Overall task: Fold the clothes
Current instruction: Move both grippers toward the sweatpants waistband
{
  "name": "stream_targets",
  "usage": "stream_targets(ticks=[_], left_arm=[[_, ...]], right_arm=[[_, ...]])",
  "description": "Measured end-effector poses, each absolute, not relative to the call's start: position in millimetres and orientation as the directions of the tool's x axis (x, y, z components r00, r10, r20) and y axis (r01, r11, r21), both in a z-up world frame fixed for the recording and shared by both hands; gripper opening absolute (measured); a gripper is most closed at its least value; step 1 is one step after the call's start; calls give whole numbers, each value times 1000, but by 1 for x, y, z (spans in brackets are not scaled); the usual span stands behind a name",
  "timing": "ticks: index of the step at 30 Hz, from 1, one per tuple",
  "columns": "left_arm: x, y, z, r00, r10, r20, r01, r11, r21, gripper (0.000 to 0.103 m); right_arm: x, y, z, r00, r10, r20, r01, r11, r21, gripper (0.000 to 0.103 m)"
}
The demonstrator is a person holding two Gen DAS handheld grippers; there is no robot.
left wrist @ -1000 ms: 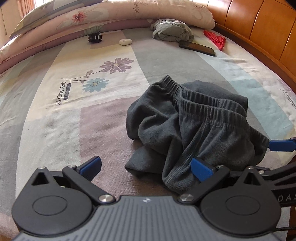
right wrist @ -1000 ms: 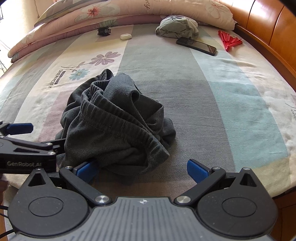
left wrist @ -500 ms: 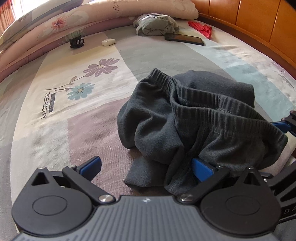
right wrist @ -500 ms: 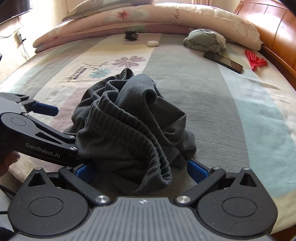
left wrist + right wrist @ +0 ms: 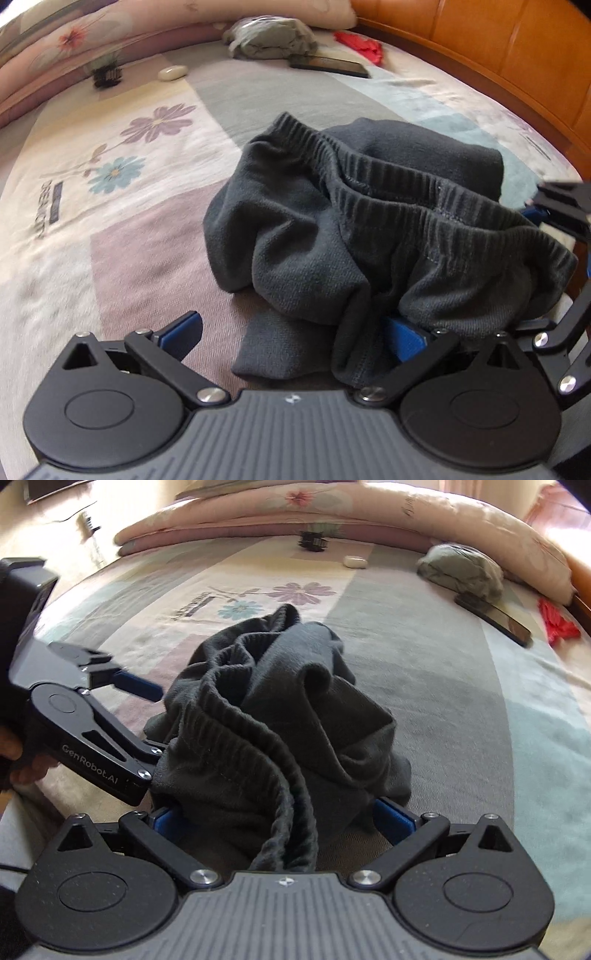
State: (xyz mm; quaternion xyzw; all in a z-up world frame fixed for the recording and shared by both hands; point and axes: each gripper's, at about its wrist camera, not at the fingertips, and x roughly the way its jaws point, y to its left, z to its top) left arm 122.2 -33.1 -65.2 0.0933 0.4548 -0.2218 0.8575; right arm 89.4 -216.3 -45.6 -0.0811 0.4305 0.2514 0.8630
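Observation:
A crumpled dark grey pair of shorts (image 5: 354, 229) with a ribbed waistband lies on the bed near its front edge; it also shows in the right wrist view (image 5: 280, 738). My left gripper (image 5: 291, 332) is open, its jaws set wide around the near left part of the heap, the right blue pad partly under cloth. My right gripper (image 5: 280, 819) is open, jaws wide, with the waistband and folds lying between them. The left gripper also shows from the side in the right wrist view (image 5: 88, 716).
The bed has a striped flowered sheet (image 5: 110, 173). At the back lie a balled grey-green garment (image 5: 273, 40), a black phone (image 5: 328, 68), red clips (image 5: 360, 46), a white earbud case (image 5: 171, 72), a black hair claw (image 5: 107, 75), long pillows (image 5: 332, 513). A wooden bed frame (image 5: 498, 62) runs along the right.
Both grippers have pushed forward into the shorts and swung leftwards. The cloth now lies between the right gripper's jaws. Both stay open.

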Motion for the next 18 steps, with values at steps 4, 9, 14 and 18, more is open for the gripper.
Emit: stream_targets(ticks=[4,9,14,18], left_arm=[[130,-31,-69,430,-380,-819,577,814,-75,103],[145,-29,-71,343,-406,-847,578,802,-150,103],[156,-33,-55,278,-383,-881,601,785,-152,102],[159,-30,-17,305,-367,-879,641,762,-96,102]], right_arm=[[100,-213,-47,446,379,-811,-555,828,81,102],[110,-205,-37,369,326,-870,-540,838,85,101],[116,-200,-14,303,275,-912,-499,862,94,95],[117,-199,25,308,254,-917,-488,870,77,94]])
